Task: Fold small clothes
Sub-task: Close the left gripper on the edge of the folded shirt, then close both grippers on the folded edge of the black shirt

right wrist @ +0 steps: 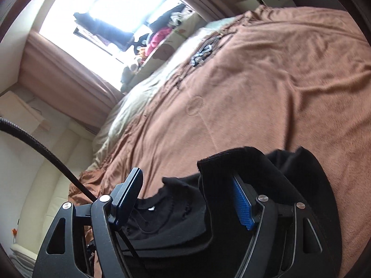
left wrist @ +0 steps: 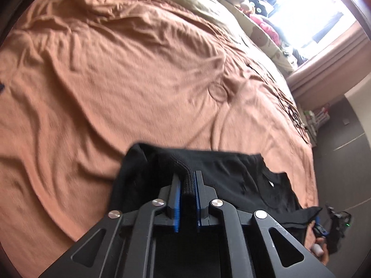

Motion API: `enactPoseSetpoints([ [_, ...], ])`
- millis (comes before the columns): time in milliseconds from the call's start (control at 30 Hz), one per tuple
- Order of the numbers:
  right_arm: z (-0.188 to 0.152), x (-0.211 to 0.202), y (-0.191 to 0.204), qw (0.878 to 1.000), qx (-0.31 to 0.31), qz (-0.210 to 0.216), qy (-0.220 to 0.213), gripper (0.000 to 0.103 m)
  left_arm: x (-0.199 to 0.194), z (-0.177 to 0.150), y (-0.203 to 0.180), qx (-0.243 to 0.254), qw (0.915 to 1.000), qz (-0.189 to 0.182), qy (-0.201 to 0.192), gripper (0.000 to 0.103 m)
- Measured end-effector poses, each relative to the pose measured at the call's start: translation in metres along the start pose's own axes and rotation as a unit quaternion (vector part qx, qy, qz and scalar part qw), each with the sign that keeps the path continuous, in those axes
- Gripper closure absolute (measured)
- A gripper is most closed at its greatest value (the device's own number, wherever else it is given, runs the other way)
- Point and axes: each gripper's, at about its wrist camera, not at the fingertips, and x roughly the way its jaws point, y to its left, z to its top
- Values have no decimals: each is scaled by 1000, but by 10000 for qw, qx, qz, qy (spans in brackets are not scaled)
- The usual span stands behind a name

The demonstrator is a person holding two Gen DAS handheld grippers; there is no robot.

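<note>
A black garment [left wrist: 236,176] lies crumpled on the orange bedspread [left wrist: 116,81] near its edge. My left gripper [left wrist: 186,177] is shut on a bunched fold of it, the cloth pinched between the blue pads. In the right wrist view the same black garment [right wrist: 176,215] spreads under my right gripper [right wrist: 185,176], whose jaws stand wide apart. A thick fold of the garment is draped over the right finger [right wrist: 242,199] and hides its tip. The left finger [right wrist: 129,192] is bare, and nothing is pinched between the pads.
The bedspread [right wrist: 278,81] is wrinkled and stretches far ahead. Pillows and plush toys [left wrist: 259,30] line the head of the bed under a bright window [left wrist: 301,7]. Thin dark cables [left wrist: 289,108] lie near the bed's edge, dark floor [left wrist: 336,139] beyond. A black hose [right wrist: 46,150] crosses at left.
</note>
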Motion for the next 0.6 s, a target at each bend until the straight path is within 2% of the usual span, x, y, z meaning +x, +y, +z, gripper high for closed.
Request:
enactPoseSetpoints([
  [167, -1, -17, 4, 9995, -70, 154, -260, 31, -8, 15, 0, 38, 9999, 27, -120, 90],
  [267, -1, -27, -2, 9994, -56, 14, -347, 31, -16, 17, -1, 231, 9994, 150, -203, 78],
  [367, 3, -33, -11, 9991, 0, 63, -410, 31, -23, 16, -2, 490, 9982, 270, -200, 76],
  [500, 8, -44, -20, 9973, -44, -665, -300, 31, -27, 14, -1, 779, 9955, 526, -107, 74],
  [600, 8, -51, -27, 9932, -140, -1143, -162, 31, -23, 11, 4, 952, 9922, 800, 47, 66],
])
